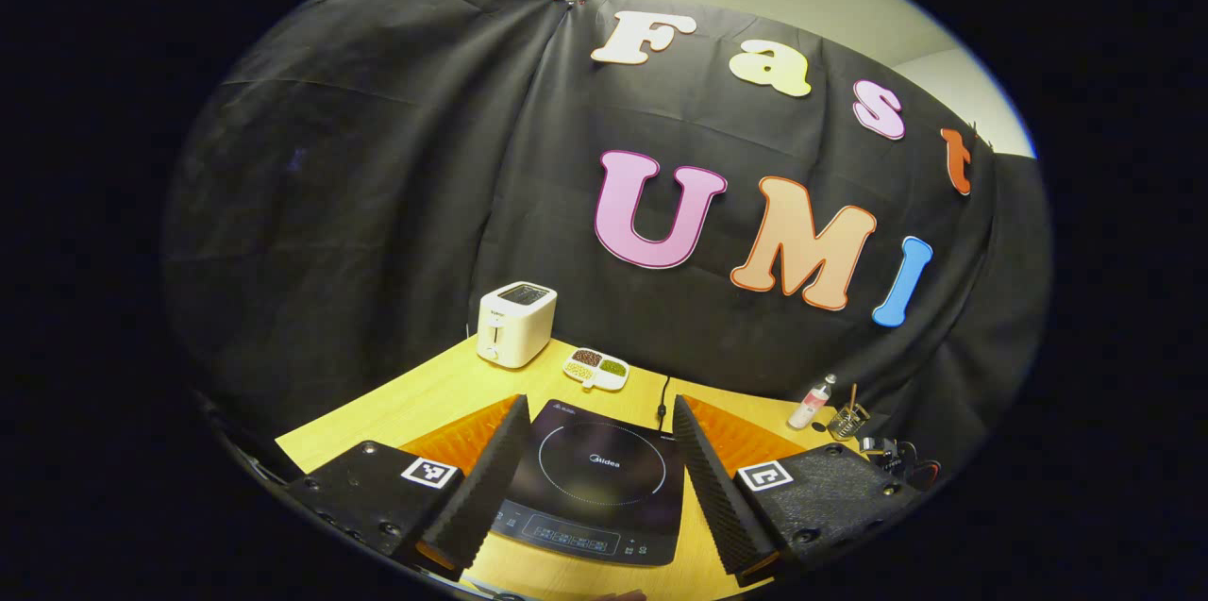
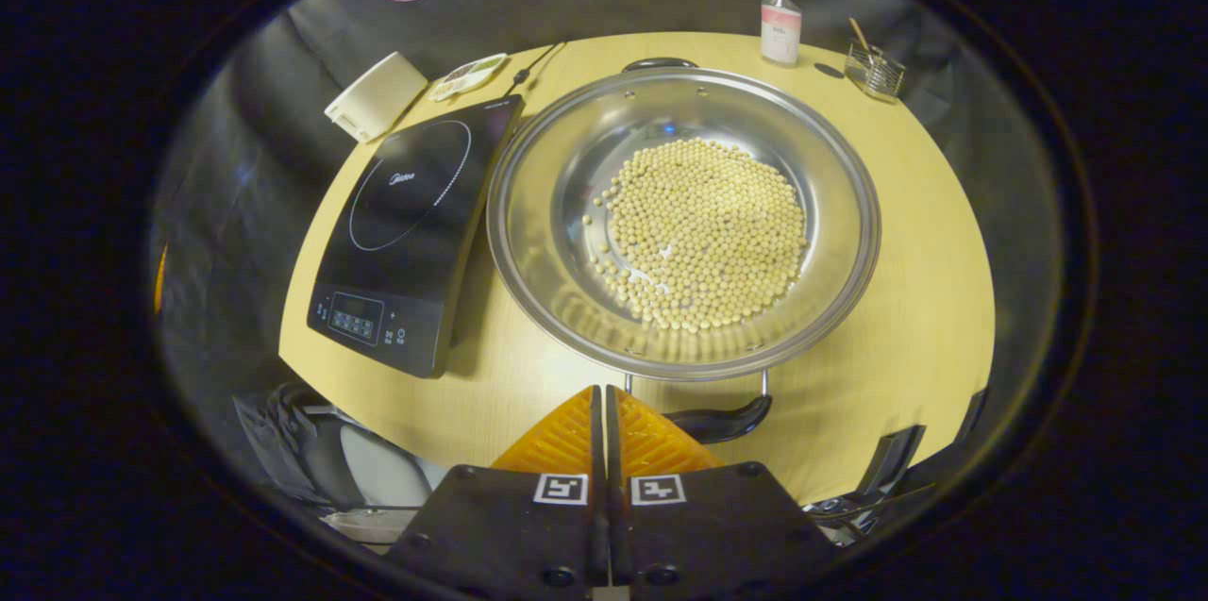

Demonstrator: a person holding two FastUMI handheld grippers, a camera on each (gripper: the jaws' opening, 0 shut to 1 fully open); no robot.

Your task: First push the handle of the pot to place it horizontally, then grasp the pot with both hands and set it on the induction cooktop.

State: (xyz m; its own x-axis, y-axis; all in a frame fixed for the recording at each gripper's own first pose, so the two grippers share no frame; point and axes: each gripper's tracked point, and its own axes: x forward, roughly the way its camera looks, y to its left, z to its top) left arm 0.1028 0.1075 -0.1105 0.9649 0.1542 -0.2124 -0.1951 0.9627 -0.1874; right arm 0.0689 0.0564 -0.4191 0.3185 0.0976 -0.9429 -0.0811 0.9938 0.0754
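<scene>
Right gripper (image 2: 604, 393): fingers pressed together, gripping nothing, tips just short of the pot (image 2: 684, 219) rim, beside its near handle (image 2: 722, 420). Pot wide, shiny steel, shallow, with a layer of pale round beans (image 2: 703, 233) across the bottom; far handle (image 2: 658, 64) opposite. On the yellow table (image 2: 906, 299), touching or just beside the induction cooktop (image 2: 406, 242) at the pot's left. Beyond the pot: small bottle (image 2: 780, 11), glass jar (image 2: 874, 71); beyond the cooktop, toaster (image 2: 376, 96) and sectioned dish (image 2: 470, 75).

Left gripper (image 1: 596, 459): fingers spread wide, empty, raised above the cooktop (image 1: 595, 478), aimed level at the booth's wall.
</scene>
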